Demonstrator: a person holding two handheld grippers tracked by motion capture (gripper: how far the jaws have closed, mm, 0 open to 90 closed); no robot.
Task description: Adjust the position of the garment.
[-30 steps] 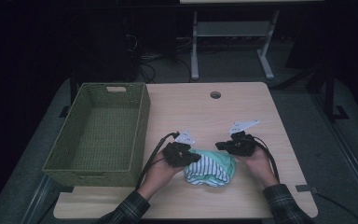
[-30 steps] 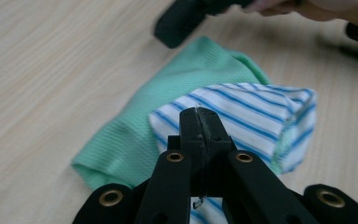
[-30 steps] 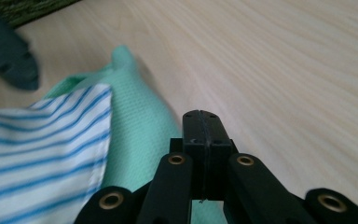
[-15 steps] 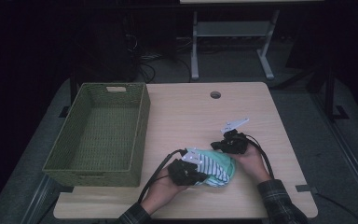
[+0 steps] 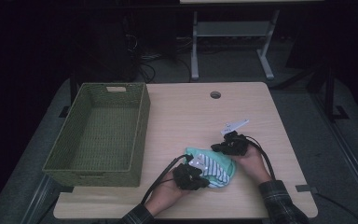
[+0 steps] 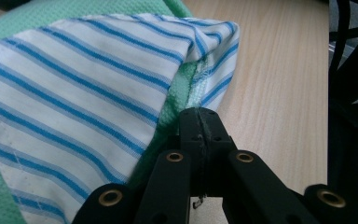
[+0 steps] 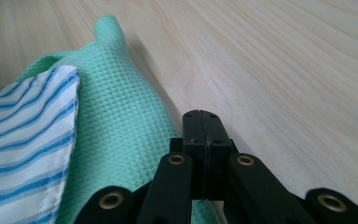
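High view: a green and blue-striped cloth bundle (image 5: 213, 167) is seen on the bench (image 5: 191, 121), just right of the woven basket (image 5: 100, 135). The left tongs (image 5: 193, 178) are pressed to its near edge, the right tongs (image 5: 226, 147) to its far right edge. Both pairs are closed; in the gripper views each seems to pinch the cloth (image 6: 74, 93), though a grip cannot be confirmed. A folding or gathering step is judged underway; a lift toward the basket would likely follow. The bundle's long axis runs roughly from basket side to right.

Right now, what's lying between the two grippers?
In the high view, the green and striped cloth lies between the left hand-held gripper and the right hand-held gripper.
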